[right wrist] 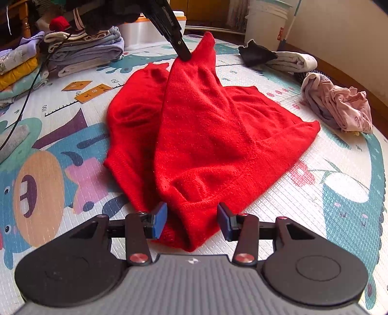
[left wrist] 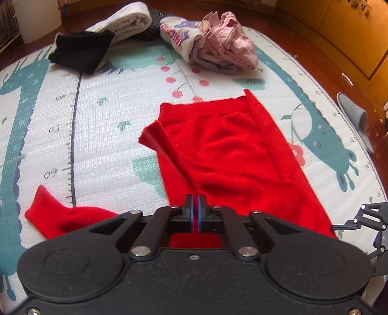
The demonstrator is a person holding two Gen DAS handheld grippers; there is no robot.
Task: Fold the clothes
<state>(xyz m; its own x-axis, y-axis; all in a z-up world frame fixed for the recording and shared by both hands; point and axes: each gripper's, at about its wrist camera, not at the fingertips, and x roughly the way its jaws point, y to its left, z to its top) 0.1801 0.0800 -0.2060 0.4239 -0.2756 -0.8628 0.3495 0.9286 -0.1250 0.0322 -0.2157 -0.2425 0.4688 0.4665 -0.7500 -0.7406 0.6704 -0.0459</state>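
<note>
A red knit sweater (left wrist: 230,155) lies on the patterned play mat (left wrist: 101,126). My left gripper (left wrist: 196,201) is shut on a fold of the sweater and lifts it into a ridge. It shows in the right wrist view (right wrist: 183,54) as a black finger pinching the raised far part of the sweater (right wrist: 206,121). One red sleeve (left wrist: 63,215) trails to the left on the mat. My right gripper (right wrist: 192,218) is open, its blue pads either side of the sweater's near edge, not closed on it.
Loose clothes lie at the mat's far edge: a black garment (left wrist: 80,51), a cream roll (left wrist: 128,20), a pink and lilac heap (left wrist: 218,41). Folded stacks (right wrist: 80,52) sit far left in the right wrist view. A grey slipper (left wrist: 354,114) lies on the floor.
</note>
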